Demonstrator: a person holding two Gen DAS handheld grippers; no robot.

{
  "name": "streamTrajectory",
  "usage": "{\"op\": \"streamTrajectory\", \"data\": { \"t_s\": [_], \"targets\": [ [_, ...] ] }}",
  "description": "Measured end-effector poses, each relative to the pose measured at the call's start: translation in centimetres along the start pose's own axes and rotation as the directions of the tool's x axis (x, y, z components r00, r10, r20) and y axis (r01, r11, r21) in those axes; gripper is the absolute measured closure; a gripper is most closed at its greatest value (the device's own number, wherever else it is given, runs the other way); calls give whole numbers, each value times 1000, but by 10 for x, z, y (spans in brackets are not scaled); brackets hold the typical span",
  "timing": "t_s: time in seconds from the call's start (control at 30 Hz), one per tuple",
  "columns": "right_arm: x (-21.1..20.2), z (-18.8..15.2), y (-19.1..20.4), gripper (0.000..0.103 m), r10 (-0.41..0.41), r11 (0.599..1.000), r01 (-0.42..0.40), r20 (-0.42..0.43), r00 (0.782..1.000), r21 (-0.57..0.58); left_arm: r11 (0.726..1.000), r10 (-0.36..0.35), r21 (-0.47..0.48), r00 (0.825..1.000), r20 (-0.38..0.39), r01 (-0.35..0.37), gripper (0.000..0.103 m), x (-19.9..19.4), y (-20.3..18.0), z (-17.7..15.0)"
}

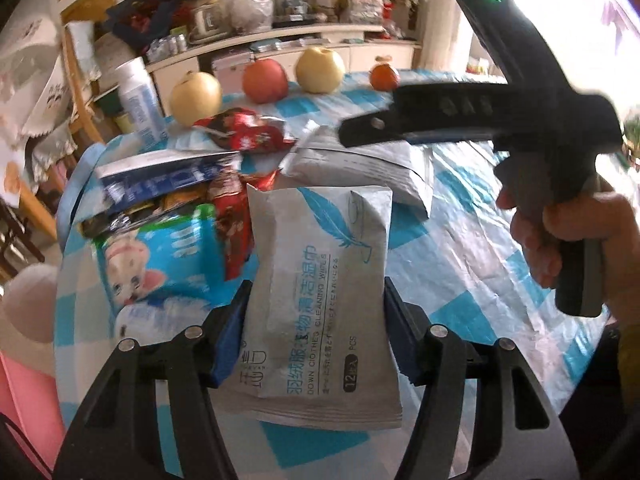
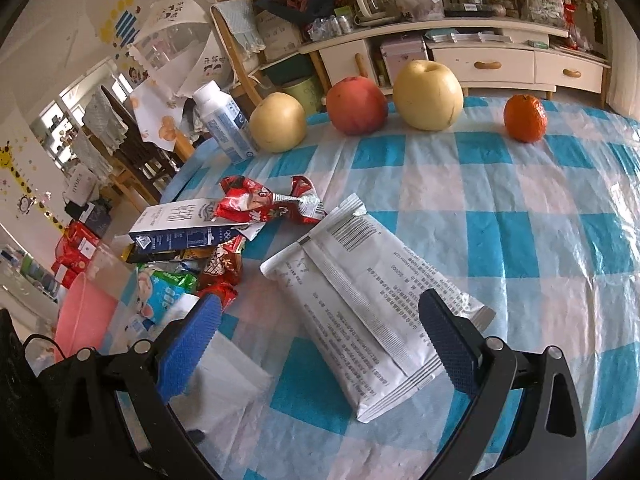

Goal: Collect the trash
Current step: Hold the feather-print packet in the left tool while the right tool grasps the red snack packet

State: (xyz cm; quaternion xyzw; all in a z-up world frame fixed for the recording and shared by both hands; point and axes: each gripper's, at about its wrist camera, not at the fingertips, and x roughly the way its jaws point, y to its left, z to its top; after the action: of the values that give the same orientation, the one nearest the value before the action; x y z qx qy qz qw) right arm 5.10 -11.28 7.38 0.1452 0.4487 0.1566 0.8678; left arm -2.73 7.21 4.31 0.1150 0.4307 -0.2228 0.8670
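two grey wipes packets show on the checked table (image 2: 520,240). the left gripper (image 1: 316,320) clamps one, the wipes packet with the blue feather (image 1: 320,280), its blue pads pressed on both long edges, low over the table's near left part. the second wipes packet (image 2: 372,300) lies print side up toward the middle, and the right gripper (image 2: 320,344) hangs over its near end with the jaws spread wide, touching nothing.

along the left edge sits a heap of trash: one dark blue carton (image 2: 180,228), one crumpled red wrapper (image 2: 268,204) beside it, a blue bag with a cartoon cat (image 1: 156,264), and more red and foil wrappers wedged between, too tangled to count.

along the far edge stand four fruits in a row: two yellow pears (image 2: 428,96), one red apple (image 2: 356,106), one orange (image 2: 525,118), plus one white bottle (image 2: 224,120) at the far left corner.

a pink bin (image 2: 80,316) stands off the left edge, half cut off by the gripper body.
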Motion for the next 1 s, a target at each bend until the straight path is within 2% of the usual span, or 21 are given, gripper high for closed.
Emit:
{"op": "streamTrajectory", "data": {
  "t_s": [0.33,0.6,0.77,1.0],
  "targets": [
    [7,-7,26,5,-8,996,8,4,1000,-86,983,-55,-169,993,100,72,40,-37,50,-5],
    [27,-21,63,5,2,977,-11,-41,999,-213,972,-34,-224,989,145,66,40,-51,73,-4],
    [42,-34,87,5,-20,948,-3,-67,998,-317,963,-7,-265,986,167,52,40,-58,88,-7],
    [61,-40,97,5,-52,940,20,-85,995,-339,958,13,-283,984,179,39,40,-62,97,-10]
  ]
}}
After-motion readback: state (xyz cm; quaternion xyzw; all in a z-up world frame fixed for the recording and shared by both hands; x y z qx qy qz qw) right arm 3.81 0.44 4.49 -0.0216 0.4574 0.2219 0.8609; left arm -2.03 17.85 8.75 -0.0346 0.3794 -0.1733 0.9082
